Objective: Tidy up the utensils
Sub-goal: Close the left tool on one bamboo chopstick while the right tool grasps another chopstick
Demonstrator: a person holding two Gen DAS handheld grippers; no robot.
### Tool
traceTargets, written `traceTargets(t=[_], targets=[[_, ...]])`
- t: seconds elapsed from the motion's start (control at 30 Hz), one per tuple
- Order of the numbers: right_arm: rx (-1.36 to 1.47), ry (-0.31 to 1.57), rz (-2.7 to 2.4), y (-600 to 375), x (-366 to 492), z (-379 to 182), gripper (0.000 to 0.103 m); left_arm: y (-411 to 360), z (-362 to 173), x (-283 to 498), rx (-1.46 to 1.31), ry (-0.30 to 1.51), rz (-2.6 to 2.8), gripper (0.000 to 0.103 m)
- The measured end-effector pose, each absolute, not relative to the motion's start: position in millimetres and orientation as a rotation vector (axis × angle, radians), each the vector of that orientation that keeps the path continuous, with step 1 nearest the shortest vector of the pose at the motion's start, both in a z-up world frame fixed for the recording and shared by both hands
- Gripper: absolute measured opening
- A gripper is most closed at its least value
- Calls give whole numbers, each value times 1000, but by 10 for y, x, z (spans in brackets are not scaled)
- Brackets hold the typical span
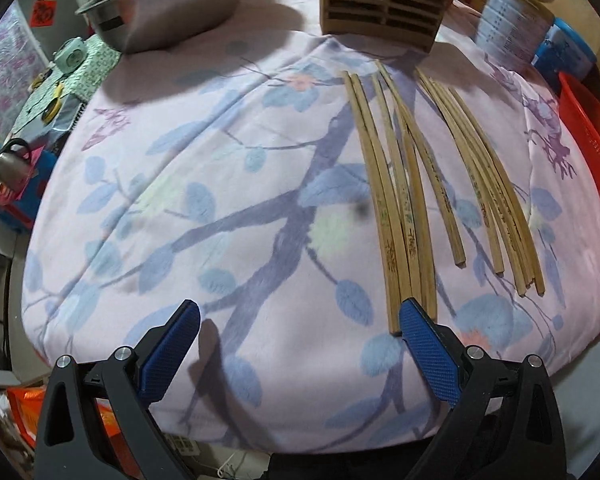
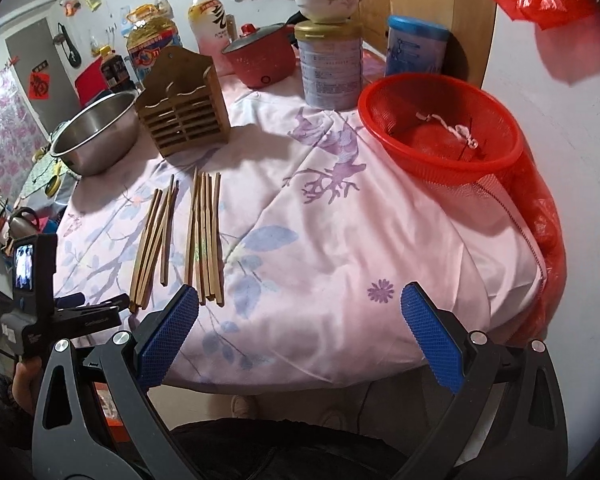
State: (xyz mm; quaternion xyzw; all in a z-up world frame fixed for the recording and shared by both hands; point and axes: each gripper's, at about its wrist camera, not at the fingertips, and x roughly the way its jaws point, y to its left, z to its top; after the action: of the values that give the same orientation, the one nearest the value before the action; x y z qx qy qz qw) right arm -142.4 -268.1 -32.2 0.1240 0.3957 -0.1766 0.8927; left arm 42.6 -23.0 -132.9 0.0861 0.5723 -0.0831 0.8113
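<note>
Several wooden chopsticks lie in two loose bunches on the pink floral cloth: a left bunch [image 1: 396, 200] [image 2: 154, 236] and a right bunch [image 1: 488, 184] [image 2: 206, 236]. A slatted wooden chopstick holder [image 1: 384, 0] [image 2: 184, 108] stands behind them. My left gripper [image 1: 300, 332] is open and empty at the table's near edge, its right fingertip [image 1: 414, 320] beside the near ends of the left bunch. My right gripper [image 2: 300, 320] is open and empty at the near edge, to the right of the chopsticks. The left gripper's body [image 2: 60, 312] shows in the right wrist view.
A steel bowl [image 1: 164, 4] [image 2: 96, 136] stands left of the holder. A tin can [image 2: 332, 64] [image 1: 512, 28] with a bowl on top, a red pot [image 2: 260, 56] and a blue canister [image 2: 416, 48] stand at the back. A red mesh basket [image 2: 440, 128] [image 1: 592, 136] sits at the right edge.
</note>
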Motion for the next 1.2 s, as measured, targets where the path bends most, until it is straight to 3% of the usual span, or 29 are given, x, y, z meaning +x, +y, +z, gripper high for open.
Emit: traceTargets(t=[0.4, 0.6, 0.67, 0.8, 0.87, 0.9, 0.93, 1.1, 1.2], targets=[[282, 815, -412, -2653, -1444, -306, 97, -285, -1415, 577, 192, 1186, -195, 98], [288, 828, -396, -2643, -1407, -335, 97, 3, -1387, 592, 154, 1188, -186, 93], [297, 835, -385, -2657, -1389, -360, 97, -2, -1373, 568, 163, 1178, -199, 86], [297, 838, -368, -2673, -1368, -370, 97, -187, -1325, 478, 178, 1122, -246, 60], [293, 824, -354, -2683, -1374, -347, 97, -267, -1318, 441, 190, 1087, -277, 34], [292, 817, -345, -2693, -1373, -335, 97, -318, -1310, 427, 198, 1076, -298, 26], [291, 807, -331, -2707, -1369, -321, 97, -352, -1306, 424, 198, 1077, -307, 6], [185, 742, -276, -2704, -1267, -373, 94, -275, -1202, 366, 167, 1069, -288, 6], [225, 806, -144, -2681, -1047, -581, 80, -106, -1067, 285, 153, 1064, -257, 6]])
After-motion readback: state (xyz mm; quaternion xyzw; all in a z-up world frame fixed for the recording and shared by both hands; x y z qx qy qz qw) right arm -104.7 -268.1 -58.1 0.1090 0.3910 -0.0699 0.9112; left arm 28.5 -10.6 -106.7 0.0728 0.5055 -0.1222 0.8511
